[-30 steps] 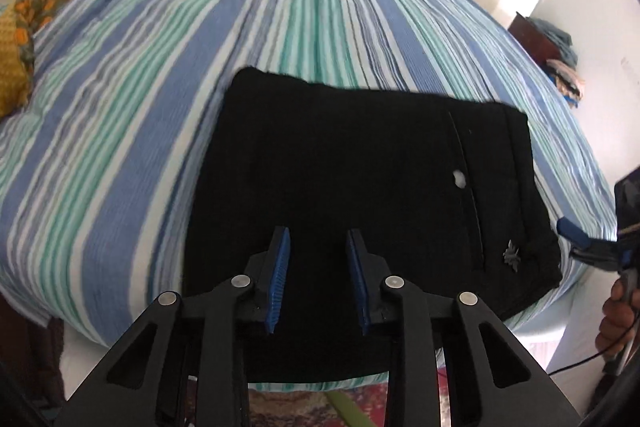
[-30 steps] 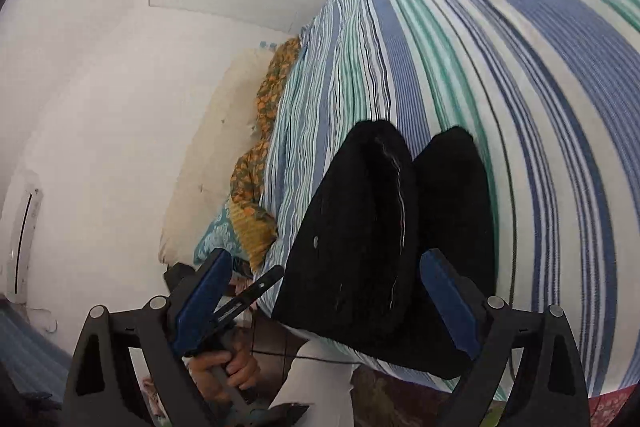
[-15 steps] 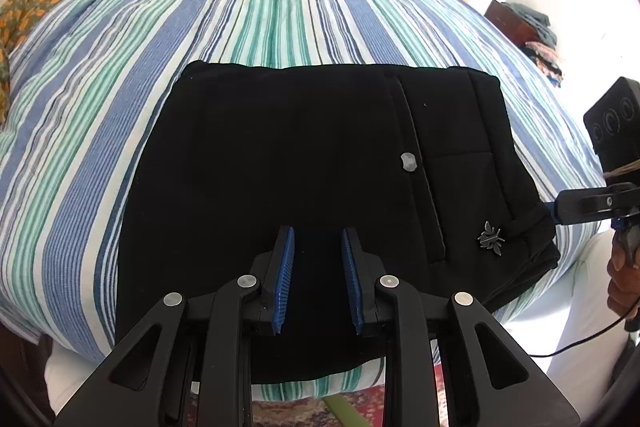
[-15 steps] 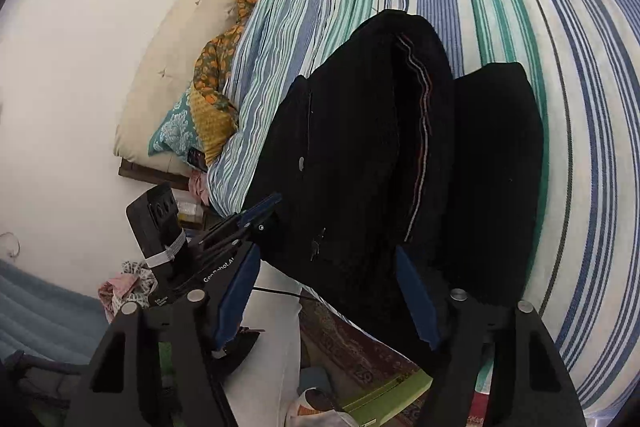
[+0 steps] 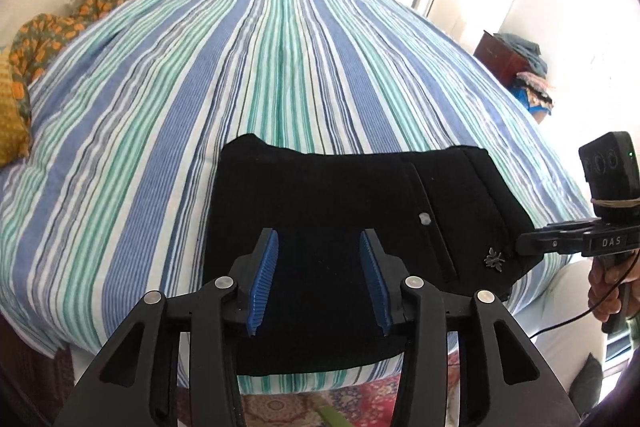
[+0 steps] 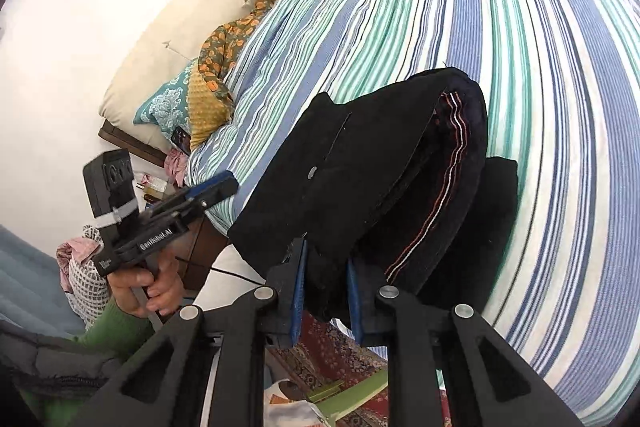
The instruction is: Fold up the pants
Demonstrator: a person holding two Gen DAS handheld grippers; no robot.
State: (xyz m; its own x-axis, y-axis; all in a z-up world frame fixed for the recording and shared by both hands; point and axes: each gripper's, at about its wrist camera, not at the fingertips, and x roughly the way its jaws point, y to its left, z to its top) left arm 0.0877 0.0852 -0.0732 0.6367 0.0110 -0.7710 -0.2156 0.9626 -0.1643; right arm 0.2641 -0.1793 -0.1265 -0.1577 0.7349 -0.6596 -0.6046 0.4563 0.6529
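Folded black fabric pants (image 5: 340,227) lie on the striped blue-green bedsheet (image 5: 200,87); right gripper (image 6: 324,293) clamps their near edge, left gripper (image 5: 318,281) hovers above, jaws parted and empty

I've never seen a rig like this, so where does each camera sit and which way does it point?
Left wrist: on the left gripper, open, facing across the striped bed; its own fingers show.
Right wrist: on the right gripper, shut on the pants, facing the pillows; the left hand shows.
Both share the pants and bed.
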